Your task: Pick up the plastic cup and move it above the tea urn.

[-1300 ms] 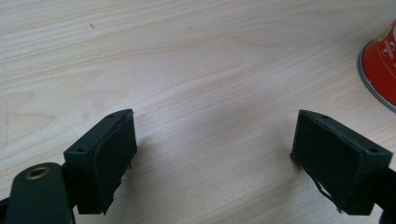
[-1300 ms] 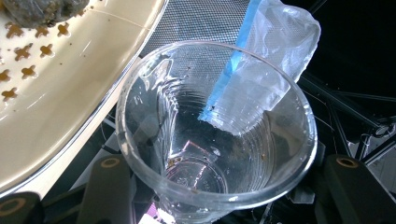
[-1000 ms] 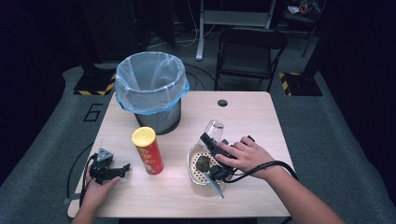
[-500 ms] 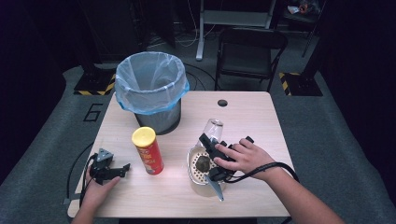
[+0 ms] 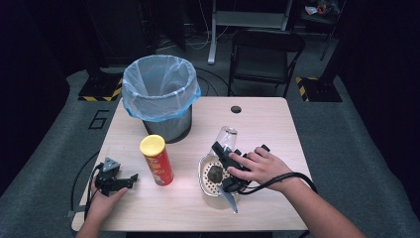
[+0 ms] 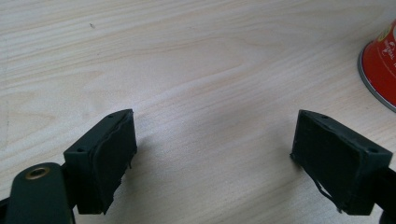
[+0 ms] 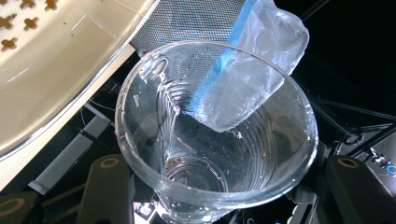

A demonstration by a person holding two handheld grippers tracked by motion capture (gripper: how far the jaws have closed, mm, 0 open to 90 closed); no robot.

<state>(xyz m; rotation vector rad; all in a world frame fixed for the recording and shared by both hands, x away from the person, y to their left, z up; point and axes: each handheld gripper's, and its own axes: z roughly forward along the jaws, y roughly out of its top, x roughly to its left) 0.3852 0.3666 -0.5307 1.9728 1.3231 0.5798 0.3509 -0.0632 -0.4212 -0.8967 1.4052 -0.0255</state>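
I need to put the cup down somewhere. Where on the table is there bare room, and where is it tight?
Free: the far right of the table, beyond the cup, around the small round hole; also the near edge between the left gripper and the plate. Crowded: the bin and can on the left, and the plate under the right gripper.

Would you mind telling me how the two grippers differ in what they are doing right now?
The left gripper rests low on the table with jaws wide open and nothing between them; the right gripper is raised over the strainer bowl, jaws closed on a clear plastic cup tipped toward the bin. Both are black and hand-held.
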